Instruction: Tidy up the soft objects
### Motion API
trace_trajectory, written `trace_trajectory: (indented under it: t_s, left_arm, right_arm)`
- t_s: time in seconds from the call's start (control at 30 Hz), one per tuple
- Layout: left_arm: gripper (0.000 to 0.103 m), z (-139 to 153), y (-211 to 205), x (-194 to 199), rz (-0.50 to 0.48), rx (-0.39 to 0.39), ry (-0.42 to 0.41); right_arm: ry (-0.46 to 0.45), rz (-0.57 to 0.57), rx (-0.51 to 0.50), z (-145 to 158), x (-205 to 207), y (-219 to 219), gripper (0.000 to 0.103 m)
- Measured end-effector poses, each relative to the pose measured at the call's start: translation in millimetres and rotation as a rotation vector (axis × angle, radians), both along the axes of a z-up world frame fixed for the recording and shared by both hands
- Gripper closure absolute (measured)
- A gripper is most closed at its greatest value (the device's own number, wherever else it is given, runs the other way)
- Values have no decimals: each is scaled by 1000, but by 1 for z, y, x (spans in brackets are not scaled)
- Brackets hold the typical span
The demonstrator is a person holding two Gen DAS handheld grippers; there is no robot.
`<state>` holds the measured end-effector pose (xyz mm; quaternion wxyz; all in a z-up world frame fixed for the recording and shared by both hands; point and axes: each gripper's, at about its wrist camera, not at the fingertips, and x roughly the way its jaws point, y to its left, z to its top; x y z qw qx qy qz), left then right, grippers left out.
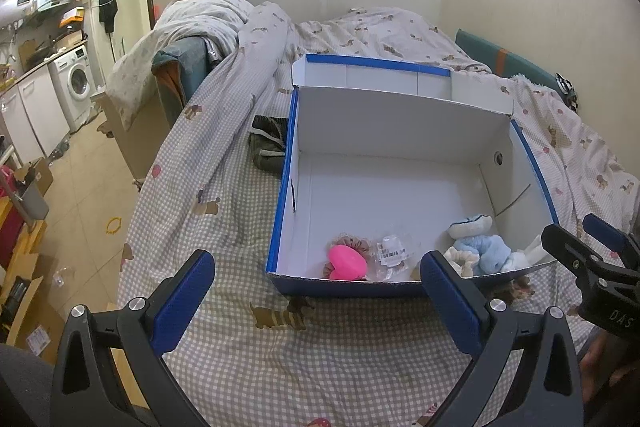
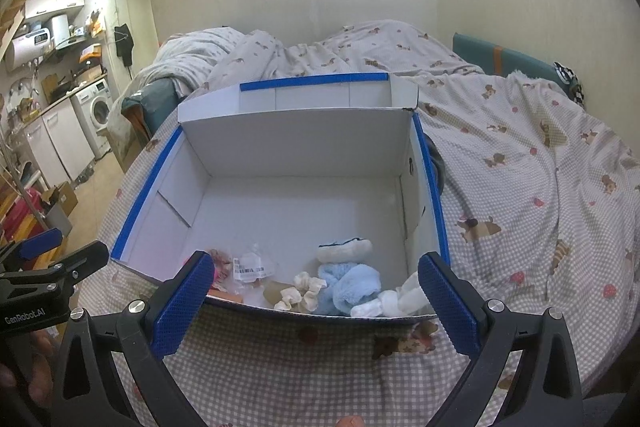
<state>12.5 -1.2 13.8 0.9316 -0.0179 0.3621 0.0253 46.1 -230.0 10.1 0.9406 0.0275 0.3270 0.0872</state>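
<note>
Soft toys [image 2: 348, 285] in box [image 2: 434, 195], left gripper [image 1: 316, 291] and right gripper [image 2: 316, 291] spread, empty

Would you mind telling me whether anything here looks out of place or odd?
One thing: a dark green garment lies crumpled on the bed outside the box, against its left wall, while the other soft items, like the blue plush, sit inside. Both tongs are open and empty.

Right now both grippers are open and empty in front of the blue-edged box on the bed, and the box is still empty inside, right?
Not quite: the box is not empty. The right wrist view shows a light blue fluffy item, cream scrunchie and a clear tagged packet along its near wall; the left wrist view adds a pink heart. Both the left gripper and right gripper are open and empty.
</note>
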Motion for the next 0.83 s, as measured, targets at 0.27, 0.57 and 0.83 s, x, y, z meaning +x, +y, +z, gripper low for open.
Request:
trace_trajectory:
  t_s: [0.27,0.57,0.83]
  left_arm:
    - [1,-2,0,0,-1,-1,3]
    - [1,-3,-1,0,-7,2,6]
    - [1,-3,-2,0,-16,-7,8]
  right_arm:
    - [10,-3,-7,-5,1,-1,0]
    - [10,-2,-8,-6,2,-1,0]
    - [18,2,7,-5,1,-2,0]
